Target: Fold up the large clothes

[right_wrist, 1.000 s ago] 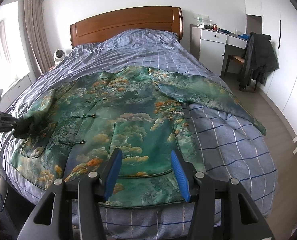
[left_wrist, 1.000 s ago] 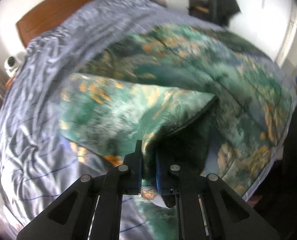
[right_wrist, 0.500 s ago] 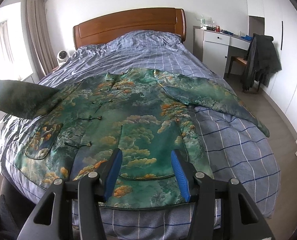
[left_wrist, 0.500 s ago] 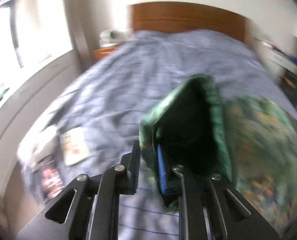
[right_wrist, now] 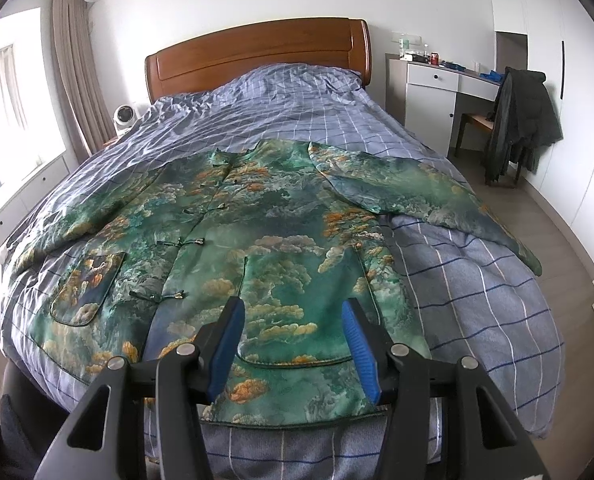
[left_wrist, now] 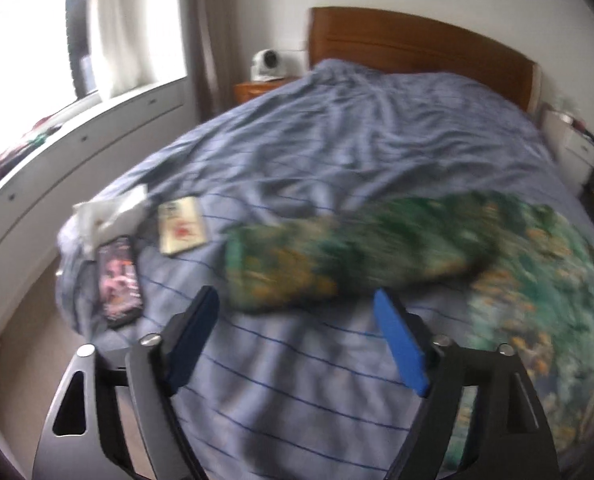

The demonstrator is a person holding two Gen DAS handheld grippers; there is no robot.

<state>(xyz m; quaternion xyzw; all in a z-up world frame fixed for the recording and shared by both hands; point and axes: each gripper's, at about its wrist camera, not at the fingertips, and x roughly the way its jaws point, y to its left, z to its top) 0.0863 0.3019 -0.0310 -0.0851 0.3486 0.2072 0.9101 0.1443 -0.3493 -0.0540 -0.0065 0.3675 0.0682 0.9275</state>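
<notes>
Left sleeve (left_wrist: 337,264) released, laid out flat
Left gripper (left_wrist: 297,328) now spread, empty; right gripper (right_wrist: 293,332) spread over jacket (right_wrist: 257,248); folding can start.

The bed (right_wrist: 477,280) is viewed lengthwise from beyond its foot by the right wrist camera, facing the headboard (right_wrist: 257,52). From the left wrist, it is seen closer, from its window-side corner. The jacket (left_wrist: 537,280) and headboard are shared.

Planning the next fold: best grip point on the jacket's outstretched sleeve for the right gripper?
Pinch the cuff end of the sleeve, coming from the bed's right edge. It lies flat, spread away from the green jacket, with its tip at the mattress edge, so one finger can probably slip under. The right gripper is open.
</notes>
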